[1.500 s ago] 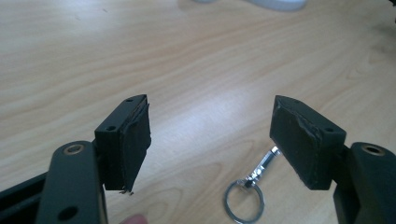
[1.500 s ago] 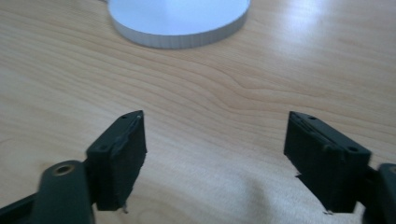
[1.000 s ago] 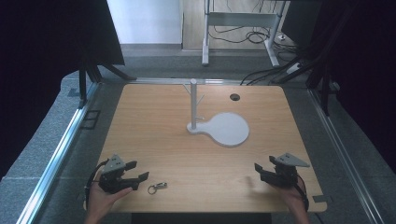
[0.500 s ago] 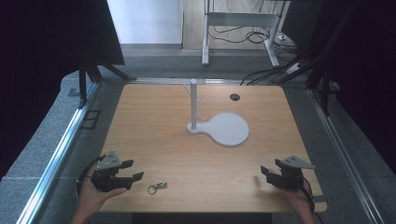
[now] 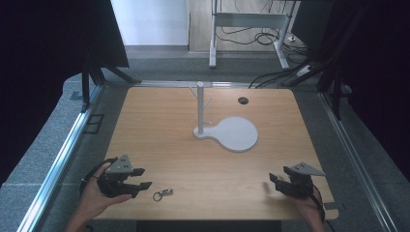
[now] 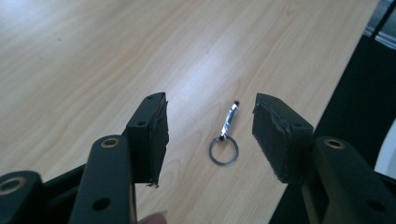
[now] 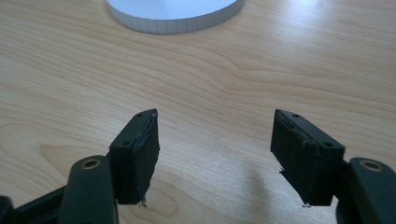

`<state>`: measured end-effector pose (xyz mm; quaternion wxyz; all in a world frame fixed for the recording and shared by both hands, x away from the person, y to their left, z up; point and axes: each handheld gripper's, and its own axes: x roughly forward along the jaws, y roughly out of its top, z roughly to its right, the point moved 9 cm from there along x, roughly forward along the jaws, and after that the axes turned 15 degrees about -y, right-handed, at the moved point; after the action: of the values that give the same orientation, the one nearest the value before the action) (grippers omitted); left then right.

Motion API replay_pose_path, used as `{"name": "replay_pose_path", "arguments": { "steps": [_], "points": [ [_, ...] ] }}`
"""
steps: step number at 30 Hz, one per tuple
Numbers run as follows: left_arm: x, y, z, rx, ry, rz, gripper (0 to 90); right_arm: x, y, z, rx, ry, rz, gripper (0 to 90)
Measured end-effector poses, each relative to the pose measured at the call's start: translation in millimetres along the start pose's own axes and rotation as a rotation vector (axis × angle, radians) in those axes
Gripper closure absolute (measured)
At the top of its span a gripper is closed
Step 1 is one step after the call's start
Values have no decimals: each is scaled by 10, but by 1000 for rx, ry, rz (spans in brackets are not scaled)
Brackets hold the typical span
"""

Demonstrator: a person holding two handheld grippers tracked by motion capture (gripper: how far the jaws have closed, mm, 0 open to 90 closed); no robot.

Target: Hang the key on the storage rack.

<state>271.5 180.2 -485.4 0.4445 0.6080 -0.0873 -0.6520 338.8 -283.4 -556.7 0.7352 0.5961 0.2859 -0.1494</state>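
Note:
A small metal key ring with a silver tag lies flat on the wooden table near its front edge. My left gripper hovers just left of it, open. Its jaws have just been closing, with nothing pressed between them. In the left gripper view the key ring lies on the wood seen in the gap of the left gripper, beyond and below the pads. My right gripper stands open at the front right, and in its own view the right gripper has only bare wood between the jaws.
A white stand with a thin upright post and a round flat base sits mid-table; the base's edge shows ahead of the right gripper. A dark cable hole lies at the back right. The table's front edge is close to both hands.
The left gripper has lifted a little off the table and its jaws stand narrower than before. The key ring has stayed put. The right gripper has barely moved.

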Motion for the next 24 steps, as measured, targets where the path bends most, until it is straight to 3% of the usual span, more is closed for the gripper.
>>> {"name": "replay_pose_path", "arguments": {
  "steps": [8,11,24],
  "points": [
    [80,1,32,34,-23,-59,505,17,-23,-72,-37,22,-11,332],
    [132,6,31,56,-33,-116,517,13,-18,-75,-38,28,-8,331],
    [316,5,-17,62,-52,-219,539,49,-68,-83,-45,24,-30,330]
  ]
}}
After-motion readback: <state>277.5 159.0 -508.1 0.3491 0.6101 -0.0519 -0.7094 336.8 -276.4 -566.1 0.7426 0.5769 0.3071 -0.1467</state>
